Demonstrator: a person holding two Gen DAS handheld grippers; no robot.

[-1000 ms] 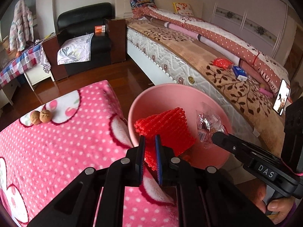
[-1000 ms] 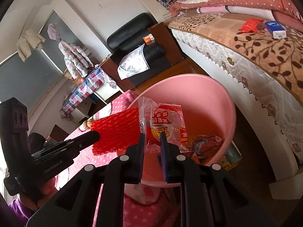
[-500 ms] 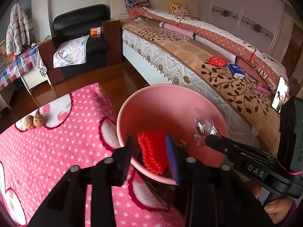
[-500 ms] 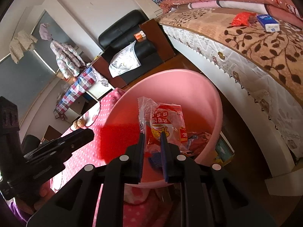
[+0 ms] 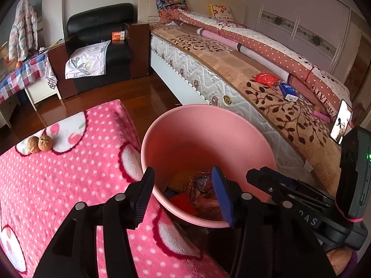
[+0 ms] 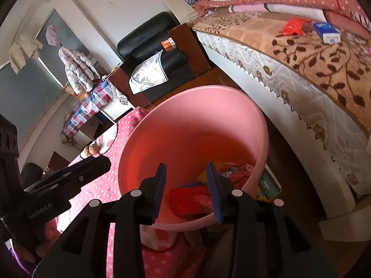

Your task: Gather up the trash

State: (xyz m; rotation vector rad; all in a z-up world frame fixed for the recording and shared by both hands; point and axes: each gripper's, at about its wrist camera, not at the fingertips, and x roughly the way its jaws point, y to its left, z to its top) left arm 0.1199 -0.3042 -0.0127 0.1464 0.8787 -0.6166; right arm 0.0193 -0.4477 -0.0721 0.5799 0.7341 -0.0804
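A pink plastic bin (image 5: 208, 136) (image 6: 192, 125) stands on the floor between the pink dotted table and the bed. At its bottom lie a red foam net (image 6: 189, 198) (image 5: 182, 205), a snack wrapper (image 6: 228, 170) (image 5: 201, 185) and other scraps. My left gripper (image 5: 182, 180) hangs over the bin's near rim, its jaws opening with nothing between them. My right gripper (image 6: 186, 177) also hangs over the bin, jaws opening and empty. Each gripper shows from the side in the other's view.
Two walnuts (image 5: 39, 143) sit on the pink dotted table cover (image 5: 69, 185). On the bed (image 5: 266, 88) lie a red packet (image 5: 266, 78), a blue box (image 5: 288, 90) and a phone (image 5: 340, 125). A black armchair (image 5: 102, 44) stands at the far wall.
Both grippers have opened. The red foam net dropped from the left gripper and the snack wrapper from the right one; both now lie at the bottom of the bin.
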